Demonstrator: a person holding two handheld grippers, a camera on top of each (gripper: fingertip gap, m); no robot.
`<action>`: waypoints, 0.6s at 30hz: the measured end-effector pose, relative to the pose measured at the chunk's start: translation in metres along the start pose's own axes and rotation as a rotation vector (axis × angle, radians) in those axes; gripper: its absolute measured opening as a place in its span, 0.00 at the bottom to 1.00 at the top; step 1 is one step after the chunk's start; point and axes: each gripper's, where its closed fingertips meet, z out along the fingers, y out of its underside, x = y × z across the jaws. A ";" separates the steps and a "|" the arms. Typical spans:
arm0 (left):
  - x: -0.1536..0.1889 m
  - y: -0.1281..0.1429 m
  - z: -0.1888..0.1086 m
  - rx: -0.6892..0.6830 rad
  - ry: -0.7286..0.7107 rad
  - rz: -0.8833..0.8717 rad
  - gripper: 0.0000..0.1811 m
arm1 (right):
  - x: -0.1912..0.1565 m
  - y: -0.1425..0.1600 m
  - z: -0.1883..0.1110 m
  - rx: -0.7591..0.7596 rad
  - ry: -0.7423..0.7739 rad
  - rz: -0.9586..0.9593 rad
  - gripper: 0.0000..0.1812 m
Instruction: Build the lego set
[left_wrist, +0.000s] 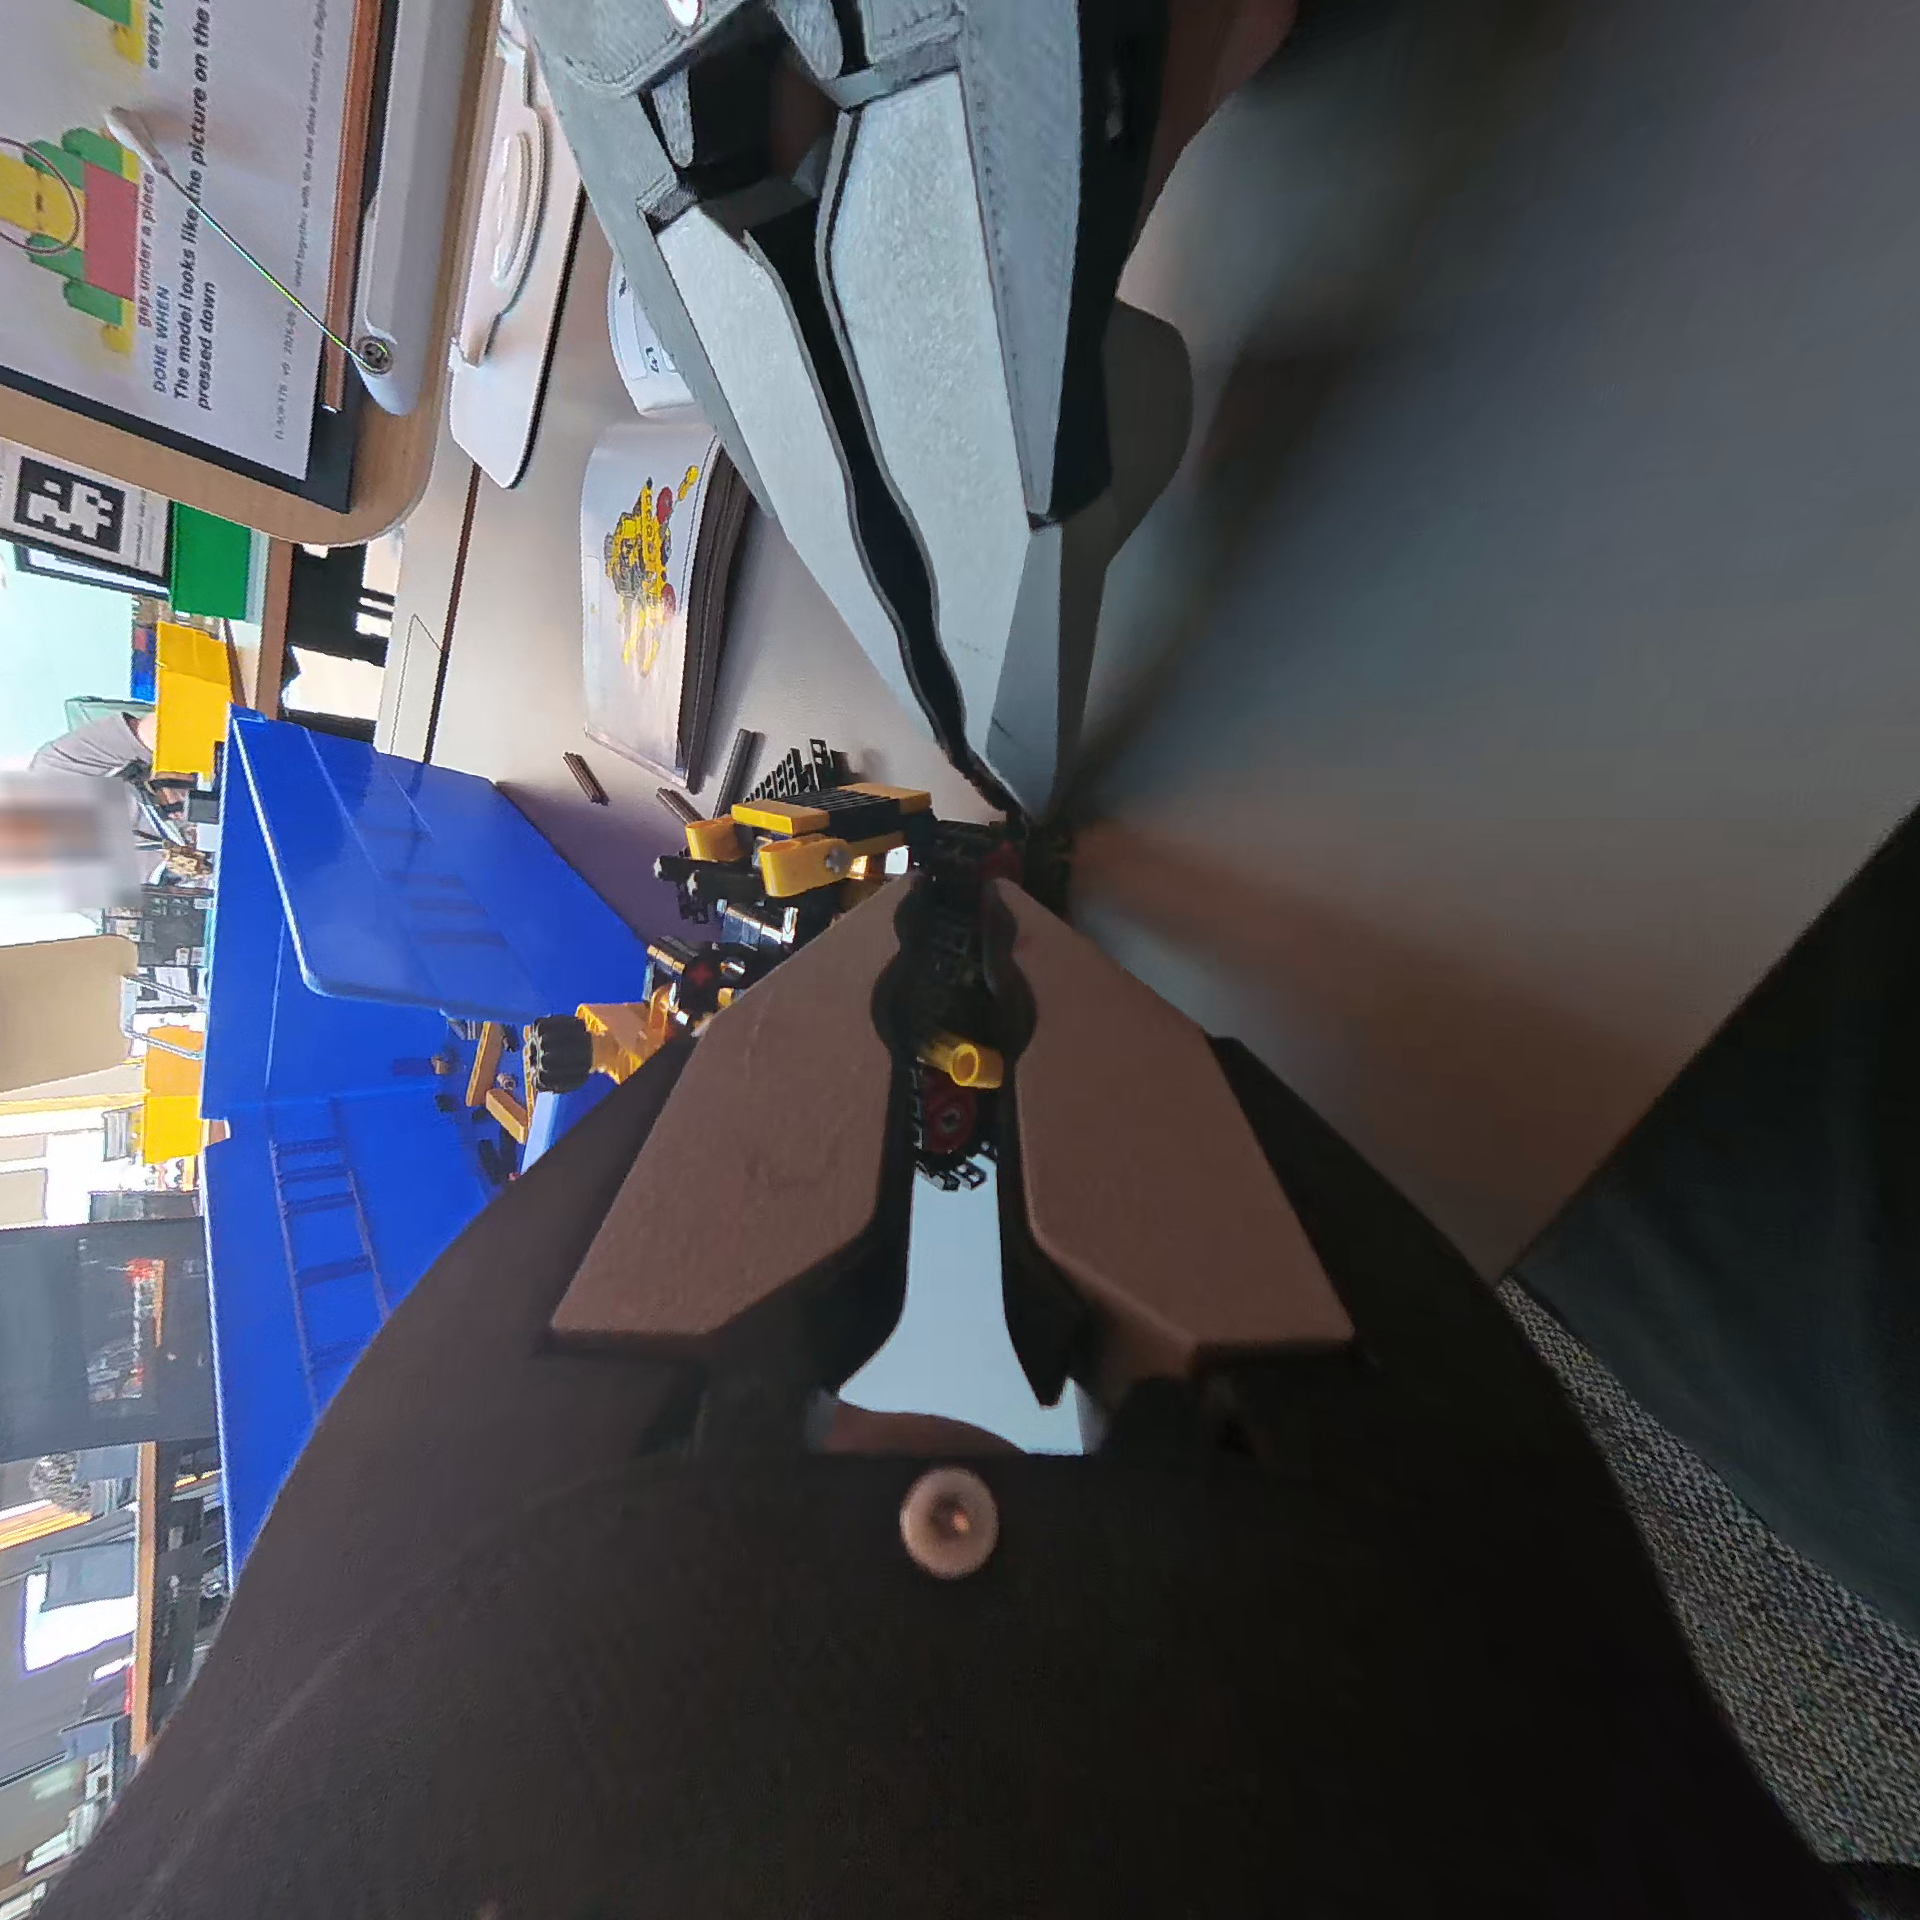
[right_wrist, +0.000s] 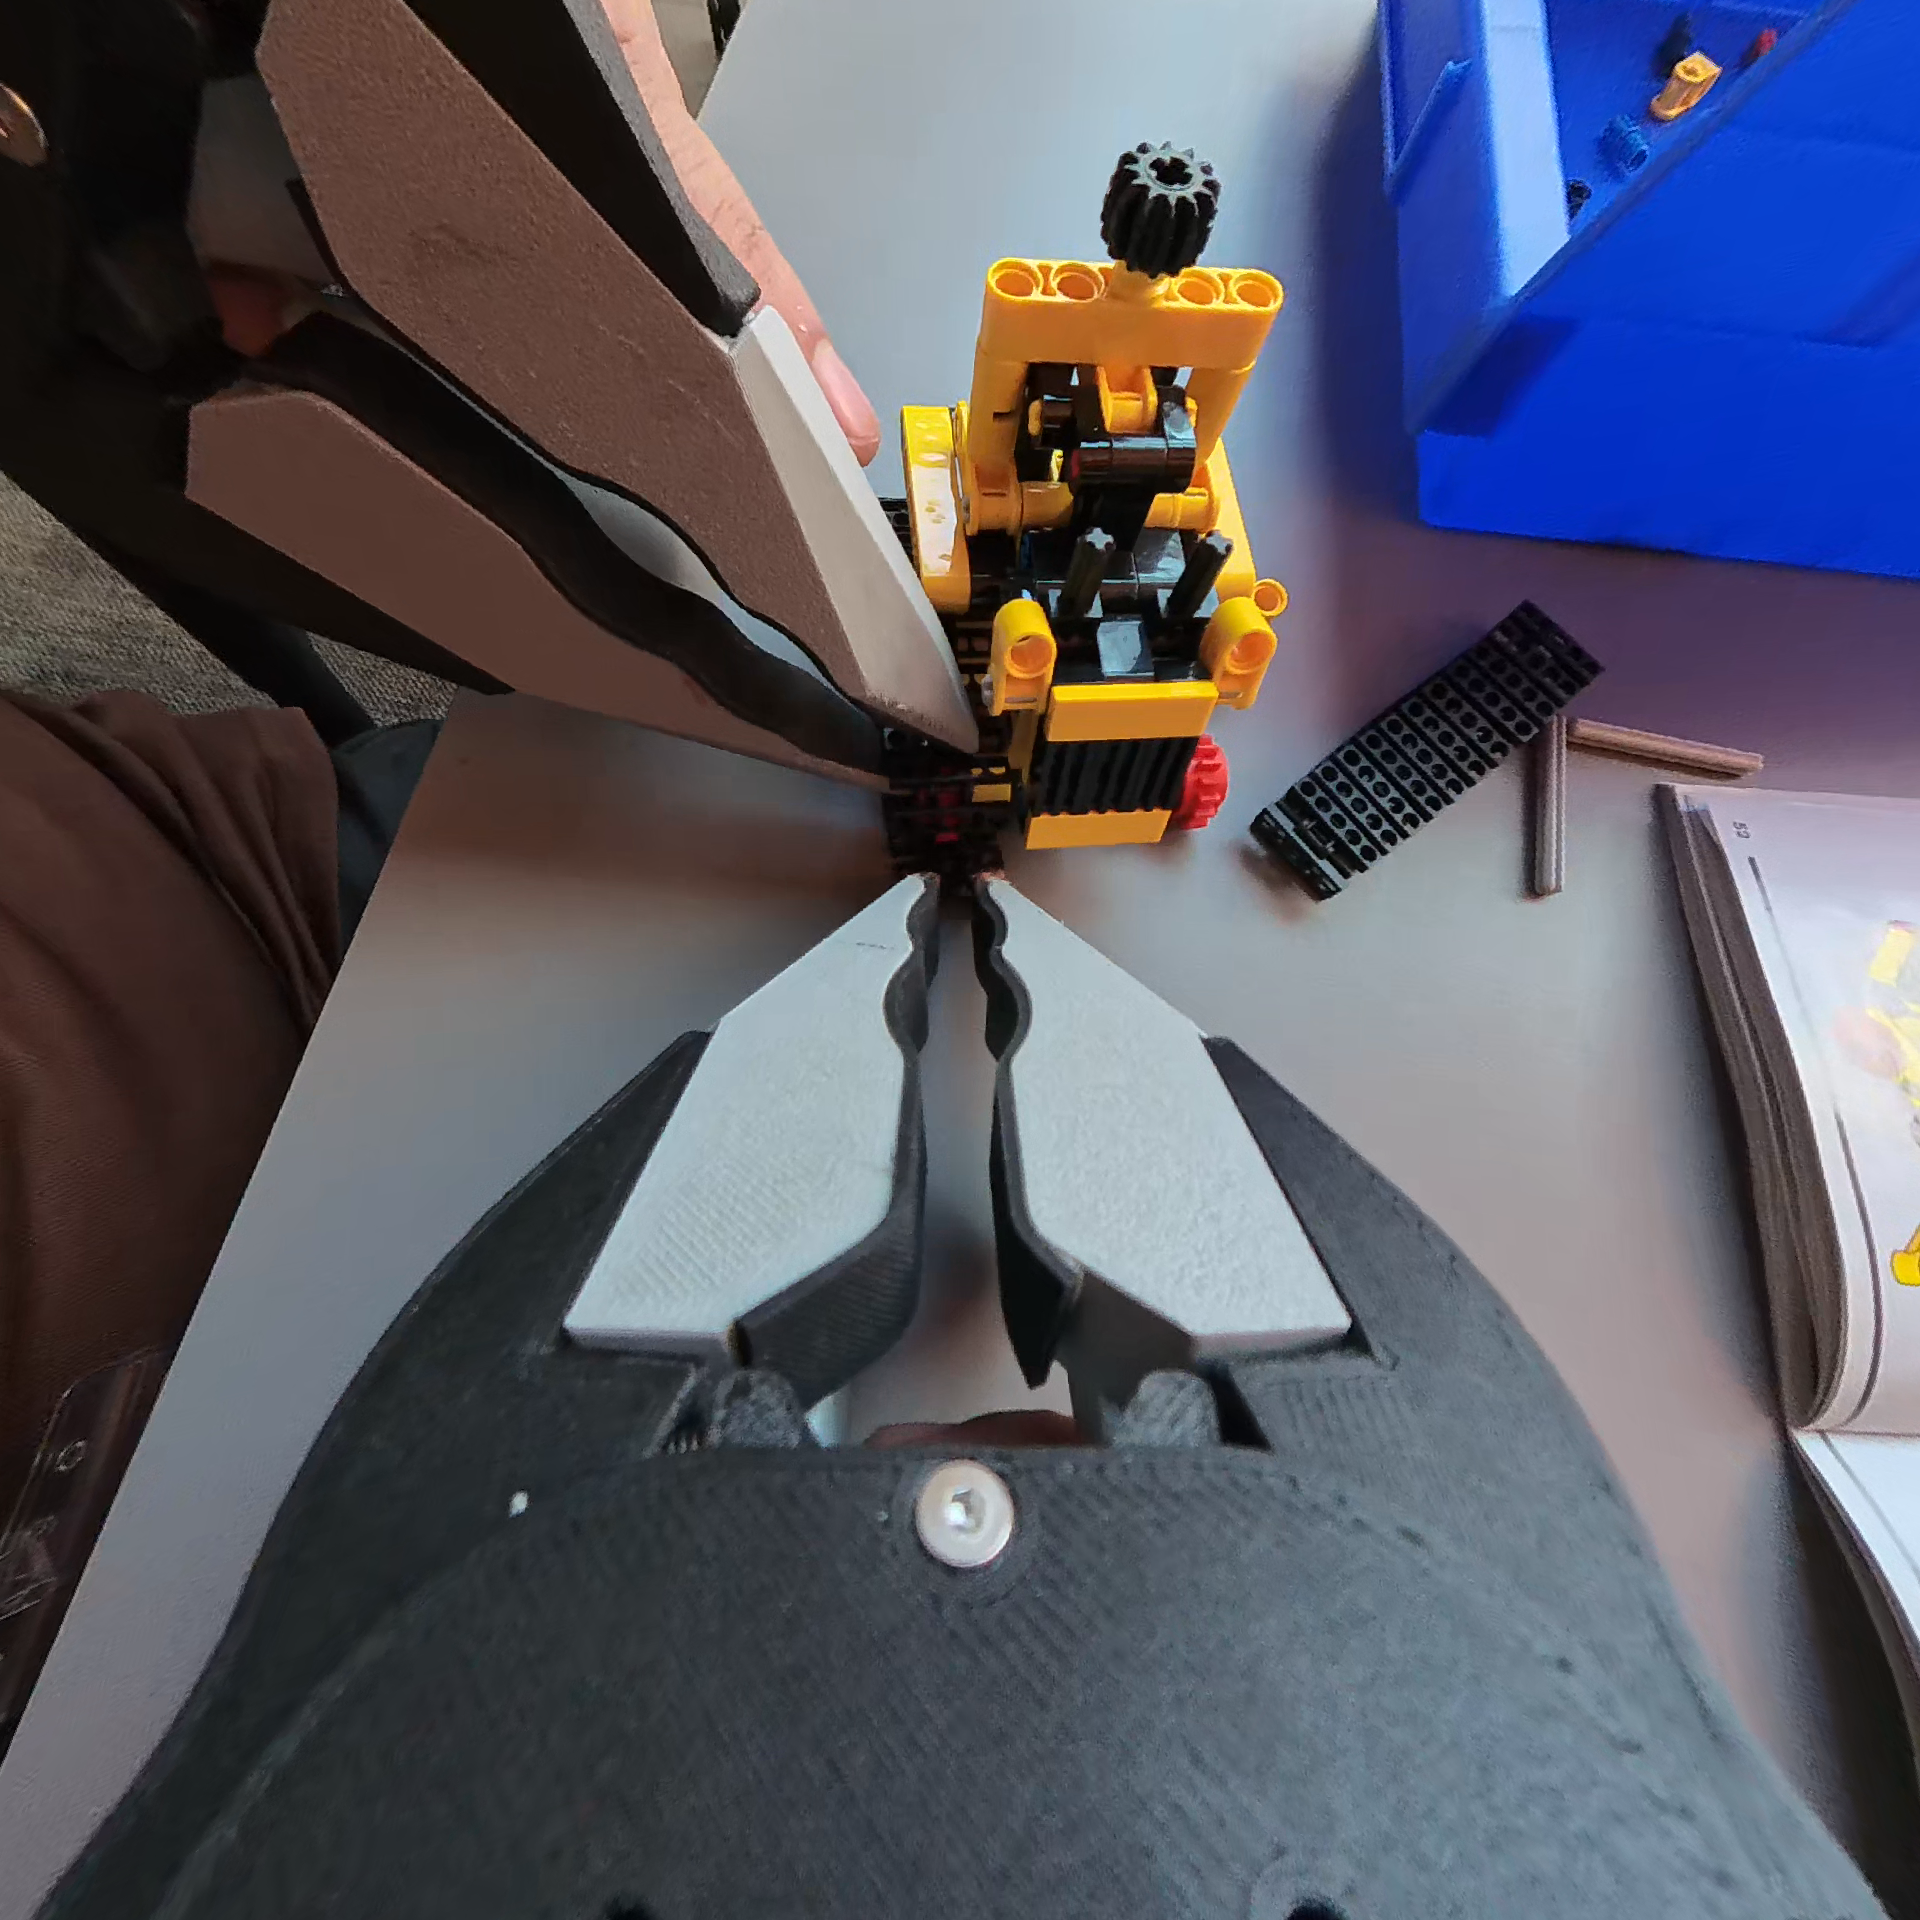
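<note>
I am partway through building a yellow and black toy digger (right_wrist: 1101, 623), which stands on the grey table (right_wrist: 623, 831) near its front edge. Both grippers meet at the model's near left corner, where a black track with red parts sits.

My left gripper (left_wrist: 951, 997) is clamped on that black track section of the model; black links, a red hub and a yellow pin show between its fingers. My right gripper (right_wrist: 956, 894) has its tips almost together, right at the same corner. I cannot tell whether it pinches a track link or is only touching.

My judgement: this step is fitting the left track. The next move calls for a steady hold on the left and a small, careful press from the right.

Counted: one model, one loose black track strip (right_wrist: 1423, 748) lying to its right, two brown rods (right_wrist: 1548, 810) beside that, one open instruction booklet (right_wrist: 1818, 1091), one blue parts bin (right_wrist: 1662, 312).
</note>
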 end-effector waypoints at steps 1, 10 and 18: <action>0.000 0.001 0.000 -0.001 0.000 0.000 0.04 | 0.000 -0.001 -0.001 0.005 0.000 0.003 0.01; -0.001 0.005 0.000 -0.005 0.000 -0.009 0.04 | 0.002 -0.004 -0.004 0.037 -0.013 0.034 0.01; -0.001 0.004 0.001 -0.001 0.002 -0.006 0.04 | 0.003 -0.008 -0.007 0.071 -0.028 0.070 0.01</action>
